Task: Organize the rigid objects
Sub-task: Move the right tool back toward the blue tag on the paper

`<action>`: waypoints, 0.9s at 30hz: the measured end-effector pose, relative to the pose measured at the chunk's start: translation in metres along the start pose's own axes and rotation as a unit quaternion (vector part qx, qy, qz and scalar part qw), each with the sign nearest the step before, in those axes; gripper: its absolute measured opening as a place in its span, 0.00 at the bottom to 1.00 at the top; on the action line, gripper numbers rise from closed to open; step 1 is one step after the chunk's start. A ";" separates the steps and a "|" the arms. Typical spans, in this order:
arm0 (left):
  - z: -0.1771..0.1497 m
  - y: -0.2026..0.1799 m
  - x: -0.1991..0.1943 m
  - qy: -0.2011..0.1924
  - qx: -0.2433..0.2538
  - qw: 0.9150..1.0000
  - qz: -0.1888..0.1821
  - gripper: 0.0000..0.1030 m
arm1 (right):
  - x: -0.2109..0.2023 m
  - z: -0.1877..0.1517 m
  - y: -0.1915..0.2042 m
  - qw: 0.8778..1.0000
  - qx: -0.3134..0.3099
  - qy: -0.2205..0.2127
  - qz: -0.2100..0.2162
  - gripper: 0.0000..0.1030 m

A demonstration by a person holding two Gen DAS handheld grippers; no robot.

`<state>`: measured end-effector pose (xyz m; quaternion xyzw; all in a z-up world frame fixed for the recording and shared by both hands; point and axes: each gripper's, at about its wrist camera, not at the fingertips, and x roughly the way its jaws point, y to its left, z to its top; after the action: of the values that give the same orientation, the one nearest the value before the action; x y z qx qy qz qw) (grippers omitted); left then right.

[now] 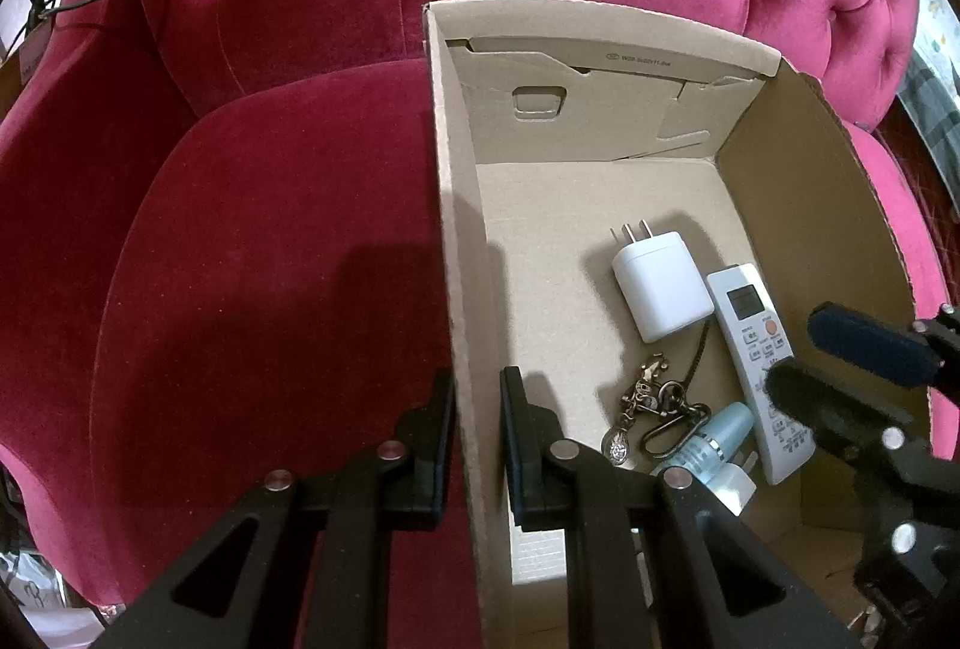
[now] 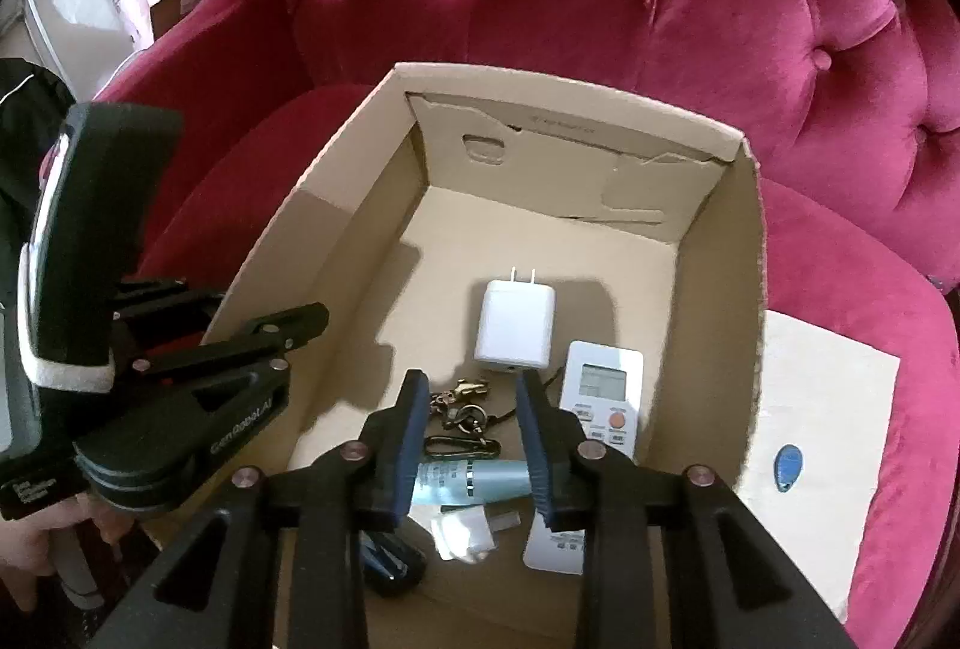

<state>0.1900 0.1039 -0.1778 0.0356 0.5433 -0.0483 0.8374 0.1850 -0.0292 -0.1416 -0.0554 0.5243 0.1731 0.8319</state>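
Right tool (image 2: pixel 471 442) hangs open above blue bottle (image 2: pixel 474 481) in box (image 2: pixel 753 241).

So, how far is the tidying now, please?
Done: the charger, remote, keychain, bottle and a dark item lie in the cardboard box. In hand: the left tongs clamp the box wall; the right tongs stand open above the bottle. Left: a blue tag on paper outside the box.

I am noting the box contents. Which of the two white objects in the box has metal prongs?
The white charger: two prongs stick out of its far end. The other white object, the remote control, has a screen and an orange button instead.
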 end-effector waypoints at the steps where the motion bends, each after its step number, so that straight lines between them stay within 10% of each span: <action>1: 0.000 0.000 0.000 0.000 0.000 1.000 0.000 0.15 | -0.002 0.000 -0.001 1.000 0.000 -0.002 -0.002 0.32; 27: -0.001 -0.003 0.001 0.000 0.002 1.000 0.007 0.15 | -0.057 -0.010 -0.081 0.994 0.063 -0.044 -0.076 0.83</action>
<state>0.1893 0.1012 -0.1790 0.0412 0.5431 -0.0441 0.8375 0.1826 -0.1201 -0.1026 -0.0344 0.4910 0.0782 0.8669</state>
